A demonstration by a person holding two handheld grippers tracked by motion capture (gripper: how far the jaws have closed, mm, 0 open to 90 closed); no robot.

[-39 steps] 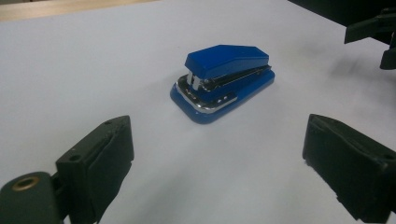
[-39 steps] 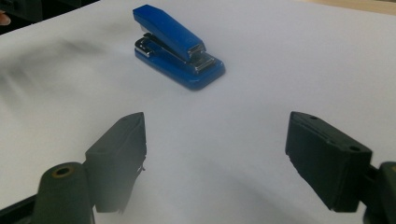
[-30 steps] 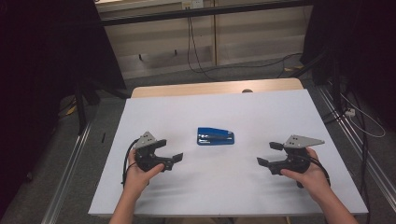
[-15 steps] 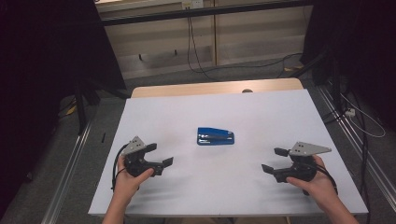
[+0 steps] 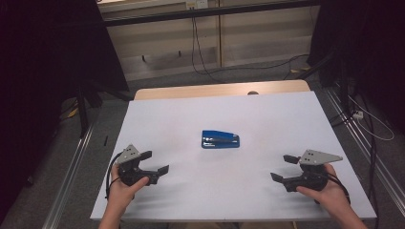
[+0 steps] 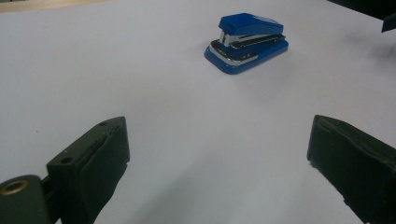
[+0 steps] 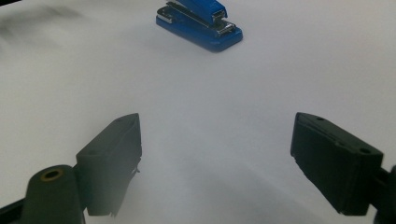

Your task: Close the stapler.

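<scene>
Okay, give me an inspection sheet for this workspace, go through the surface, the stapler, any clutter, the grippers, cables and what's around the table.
Surface: white table top, bare apart from one item; a wooden strip runs along its far edge.
Job's things: blue stapler lying flat near the middle, closed, untouched.
Clutter: nothing seen on the table.
Grippers: left gripper and right gripper both open, empty, each held in a hand at the near corners, well apart from the stapler; the black fingers stand wide apart.
Cables: a black cable loops from the left gripper; more cables trail on the floor beyond the table.
Surroundings: dark curtains on both sides, metal rails along the floor.
</scene>
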